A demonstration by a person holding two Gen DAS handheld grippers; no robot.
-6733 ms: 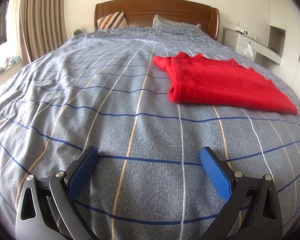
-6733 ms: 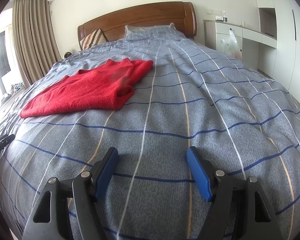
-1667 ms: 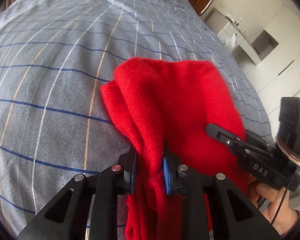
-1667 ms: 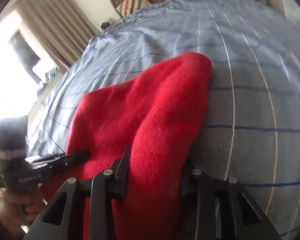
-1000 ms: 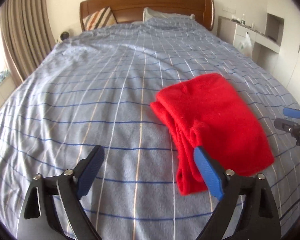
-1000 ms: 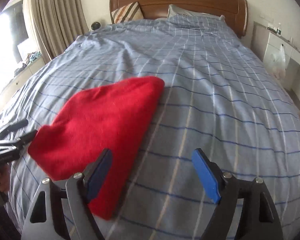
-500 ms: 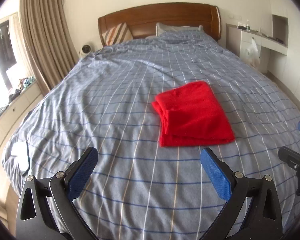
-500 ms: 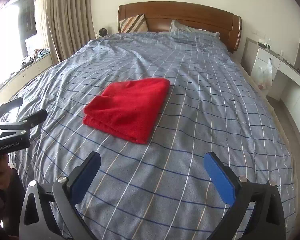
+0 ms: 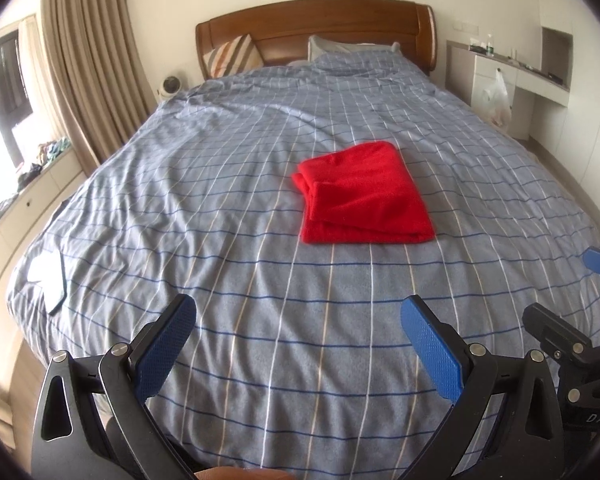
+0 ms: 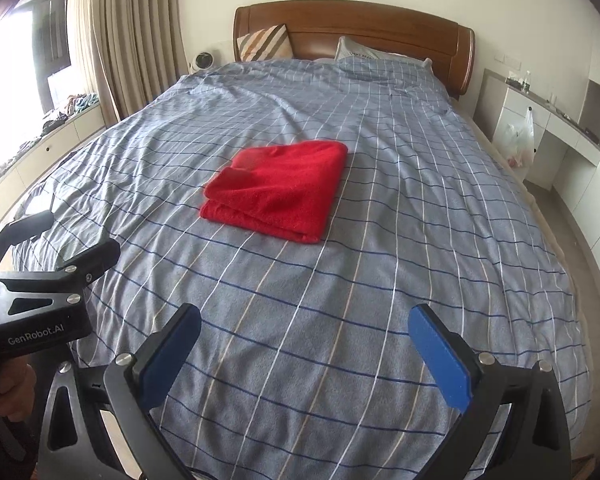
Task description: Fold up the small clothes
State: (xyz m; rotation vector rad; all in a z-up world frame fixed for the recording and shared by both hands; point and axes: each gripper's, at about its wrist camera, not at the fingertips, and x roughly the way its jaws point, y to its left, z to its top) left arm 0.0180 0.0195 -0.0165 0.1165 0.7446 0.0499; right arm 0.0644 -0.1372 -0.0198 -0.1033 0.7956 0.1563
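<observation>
A red knitted garment point(image 9: 364, 194) point(image 10: 278, 190) lies folded into a compact rectangle in the middle of the bed, nothing touching it. My left gripper point(image 9: 298, 340) hangs open over the near end of the bed, well short of the garment, with only the cover between its blue pads. My right gripper point(image 10: 304, 352) is open just as wide, also back from the garment and empty. Each gripper shows in the other's view: the right one point(image 9: 572, 320) at the right edge, the left one point(image 10: 40, 248) at the left edge.
The bed point(image 9: 260, 260) has a grey-blue checked cover, a wooden headboard point(image 10: 352, 28) and pillows. Curtains point(image 9: 88, 60) and a low cabinet with clutter stand to the left. A white desk with a plastic bag point(image 10: 520, 136) stands to the right. A hand point(image 10: 8, 392) holds the left gripper.
Both grippers let go of the red garment, opened wide and drew back and up toward the foot of the bed. The garment now lies folded and farther away in both views.
</observation>
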